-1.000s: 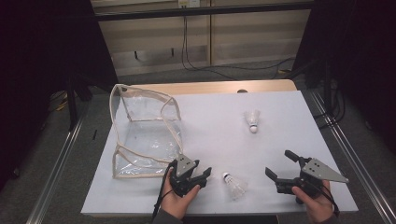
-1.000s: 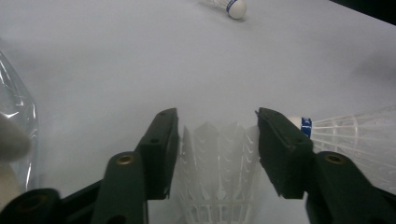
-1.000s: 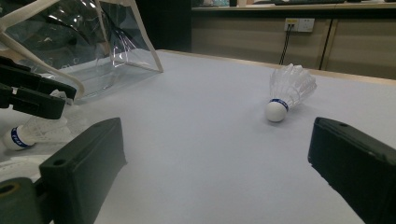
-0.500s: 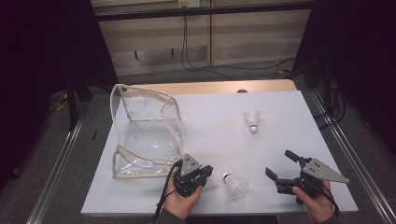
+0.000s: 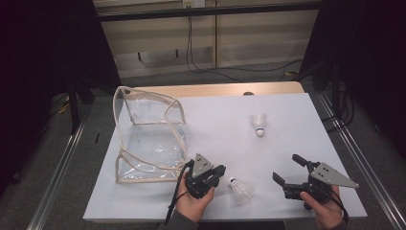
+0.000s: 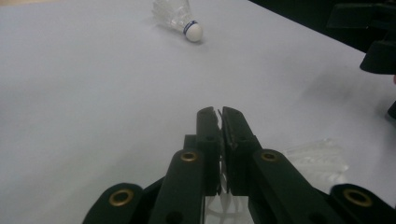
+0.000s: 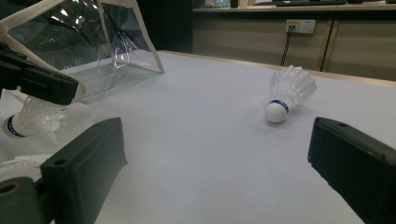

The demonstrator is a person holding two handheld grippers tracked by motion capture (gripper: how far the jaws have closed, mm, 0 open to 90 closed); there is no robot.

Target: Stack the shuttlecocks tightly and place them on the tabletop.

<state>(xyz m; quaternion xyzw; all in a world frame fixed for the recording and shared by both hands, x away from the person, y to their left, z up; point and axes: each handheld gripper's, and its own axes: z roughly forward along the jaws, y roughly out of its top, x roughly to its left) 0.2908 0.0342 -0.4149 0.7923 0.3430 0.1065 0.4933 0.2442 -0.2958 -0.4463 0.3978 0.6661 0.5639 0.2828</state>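
Note:
A white shuttlecock [image 5: 239, 189] lies on the white table [image 5: 215, 120] near the front edge, cork toward my left gripper [image 5: 221, 170]. That gripper points right at it with its jaws closed together just above and beside the cork. The jaws have just been closing, and the shuttlecock [image 6: 317, 158] lies to their right, outside the left gripper [image 6: 220, 112]. A thin pale sliver shows at the tips; I cannot tell what it is. My right gripper [image 5: 287, 167] stands open to the right, nothing between its fingers. A second shuttlecock [image 5: 258, 123] lies farther back.
A clear plastic bag [image 5: 148, 139] with cream piping stands open on the table's left half, close behind my left hand. Dark floor and metal rails flank the table. A wooden strip runs along its far edge.
The left gripper's jaws went from open to shut and the hand edged slightly toward the near shuttlecock. Both shuttlecocks and the right gripper stayed where they were.

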